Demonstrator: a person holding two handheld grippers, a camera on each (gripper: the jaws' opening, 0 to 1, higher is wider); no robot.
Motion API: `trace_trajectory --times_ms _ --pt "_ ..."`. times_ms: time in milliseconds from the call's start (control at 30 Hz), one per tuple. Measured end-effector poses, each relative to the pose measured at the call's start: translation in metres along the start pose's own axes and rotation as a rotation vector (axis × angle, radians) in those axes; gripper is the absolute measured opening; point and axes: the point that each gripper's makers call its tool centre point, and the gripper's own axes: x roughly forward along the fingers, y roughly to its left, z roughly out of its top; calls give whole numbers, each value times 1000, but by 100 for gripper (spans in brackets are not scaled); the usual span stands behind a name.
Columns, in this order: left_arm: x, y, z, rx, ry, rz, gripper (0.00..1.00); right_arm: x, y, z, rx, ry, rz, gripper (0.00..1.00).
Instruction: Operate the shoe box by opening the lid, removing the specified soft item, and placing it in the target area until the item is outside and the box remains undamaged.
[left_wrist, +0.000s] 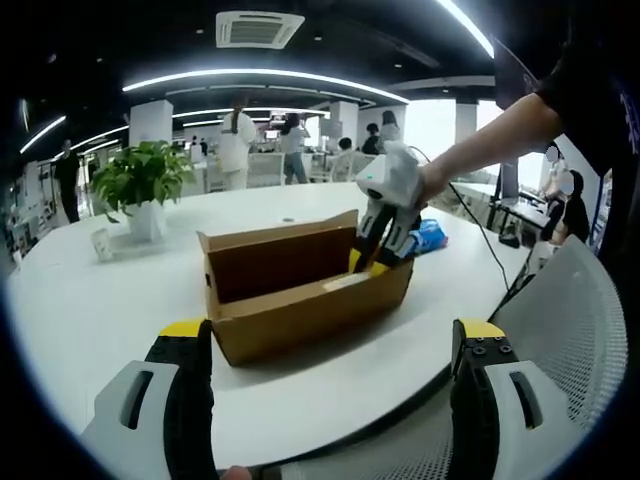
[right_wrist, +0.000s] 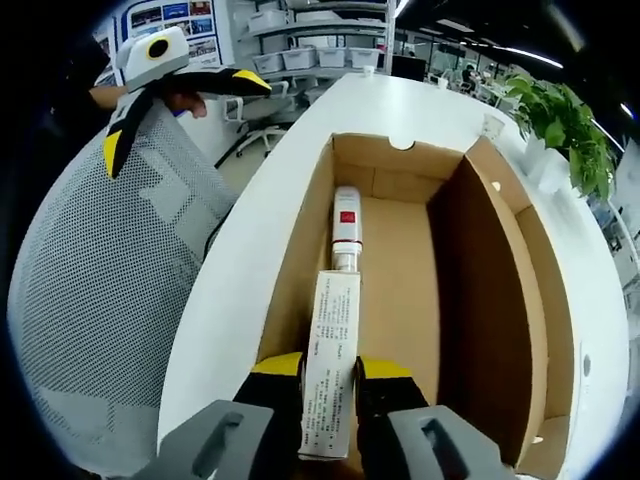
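Note:
The brown cardboard shoe box (left_wrist: 300, 300) stands open on the white table (left_wrist: 90, 310), its lid flap upright at the far side. In the left gripper view my right gripper (left_wrist: 372, 262) reaches down into the box's right end, held by a person's hand. In the right gripper view the right gripper (right_wrist: 331, 367) is shut on a narrow white printed carton (right_wrist: 330, 340) inside the box (right_wrist: 480, 300). A white tube with a red label (right_wrist: 346, 225) lies on the box floor just beyond the carton. My left gripper (left_wrist: 332, 330) hangs open, short of the box, and appears again as the left gripper (right_wrist: 170, 80) over the chair.
A grey mesh chair (left_wrist: 570, 330) stands at the table's near edge (right_wrist: 110, 290). A potted plant (left_wrist: 140, 180) and a small card sit at the far left of the table. A blue packet (left_wrist: 430, 237) lies behind the box. People stand in the office beyond.

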Motion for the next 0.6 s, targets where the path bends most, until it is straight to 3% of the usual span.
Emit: trace_trajectory --times_ms 333,600 --pt "0 -1 1 4 -5 -2 99 -7 -3 5 3 -13 -41 13" --pt "0 -2 1 11 -3 -13 99 -27 -9 16 -6 -32 -69 13"
